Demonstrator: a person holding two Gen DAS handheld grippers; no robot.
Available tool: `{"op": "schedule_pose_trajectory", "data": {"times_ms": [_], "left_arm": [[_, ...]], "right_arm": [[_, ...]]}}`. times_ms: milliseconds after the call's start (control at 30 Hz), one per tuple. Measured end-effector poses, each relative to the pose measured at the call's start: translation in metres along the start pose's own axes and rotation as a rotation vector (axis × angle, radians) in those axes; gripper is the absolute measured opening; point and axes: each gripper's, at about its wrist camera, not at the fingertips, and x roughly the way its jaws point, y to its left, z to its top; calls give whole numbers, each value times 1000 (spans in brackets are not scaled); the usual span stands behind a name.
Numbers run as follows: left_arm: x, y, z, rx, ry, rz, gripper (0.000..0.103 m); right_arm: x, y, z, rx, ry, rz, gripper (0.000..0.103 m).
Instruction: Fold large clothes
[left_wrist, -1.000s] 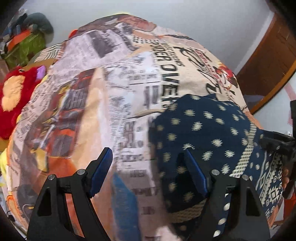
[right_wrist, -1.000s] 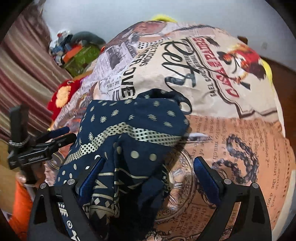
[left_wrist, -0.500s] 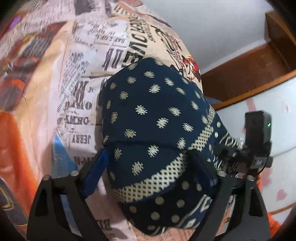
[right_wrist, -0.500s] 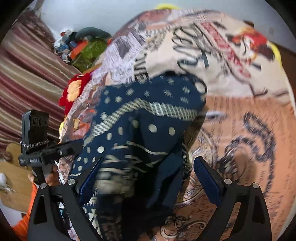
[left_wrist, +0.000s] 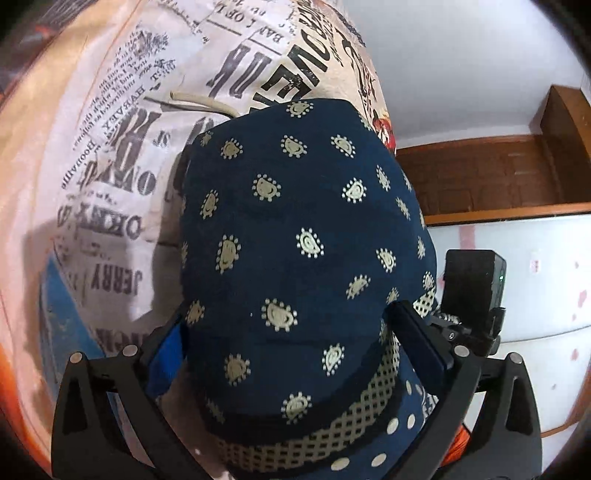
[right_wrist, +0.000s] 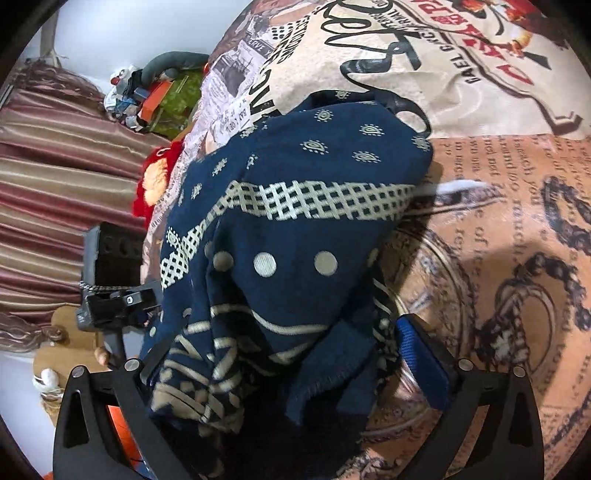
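Since the earlier frames both tools have dropped closer to the bundle and their jaws have just been opening, with cloth between them. Left tool (left_wrist: 291, 354): jaws spread wide astride the navy printed garment (left_wrist: 303, 266), pads not visibly pressing it. Right tool (right_wrist: 284, 354): also spread wide, the garment's patterned, fringed end lying between its fingers, apparently released. The garment sits as a compact, several-layer bundle on the newspaper-print bedsheet (right_wrist: 509, 229), near the bed's edge. Judgement: folding looks essentially done, piece set down. Remaining: perhaps tidying the loose lower end; other clothes not visible.
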Motion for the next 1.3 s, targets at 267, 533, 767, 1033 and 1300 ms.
{"op": "schedule_pose_trajectory", "data": {"times_ms": [267,533,767,1033,1300], "left_arm": [[-13,-13,-4,61,-44,-20,88],[-47,-45,-17,166,-118,-6,73],[-107,-73,-30,250,-218,-17,71],[-182,-62,-43,256,-299,43,71],[-196,21,-48,128,-287,113,71]], "right_arm": [[9,8,6,7,-9,58,93],[-2,30,6,-42,-26,72,50],[-26,73,3,-124,-87,81,44],[-18,146,-2,-227,-104,115,43],[62,173,-7,-227,19,129,43]]}}
